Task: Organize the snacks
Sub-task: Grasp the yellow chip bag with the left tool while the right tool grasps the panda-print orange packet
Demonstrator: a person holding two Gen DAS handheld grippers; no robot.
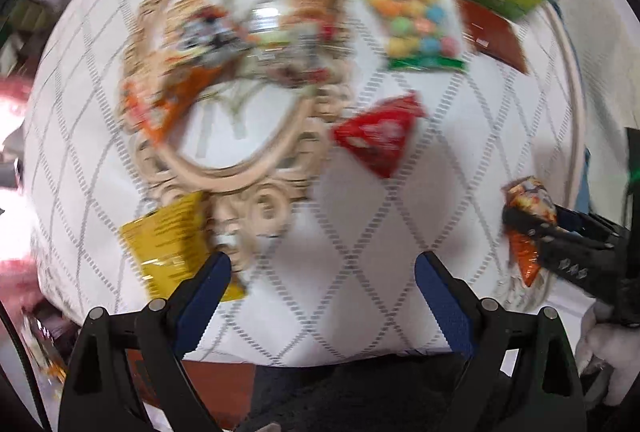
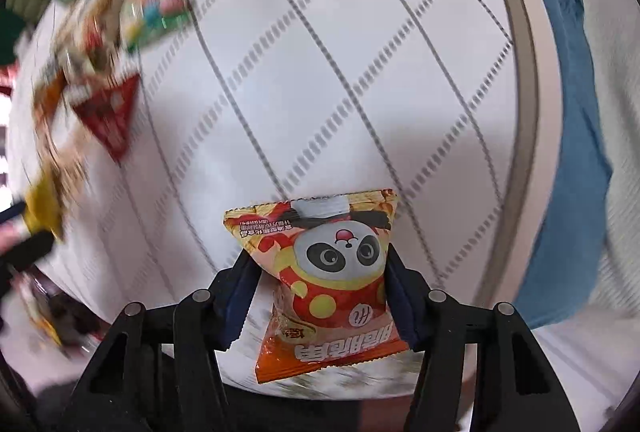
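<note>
The panda snack packet [image 2: 324, 280] sits pinched between the right tool's [image 2: 318, 296] pads.

Left hand-held gripper [image 1: 323, 268] hovering open over desk [image 1: 320, 224] — right hand-held gripper [image 1: 524, 232] pinching orange snack packet [image 1: 528, 204].

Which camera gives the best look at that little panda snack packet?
The right wrist view: the panda snack packet fills the centre, sharp, clamped in the right gripper. The left wrist view catches it small, at the right edge, partly hidden by that gripper.
</note>
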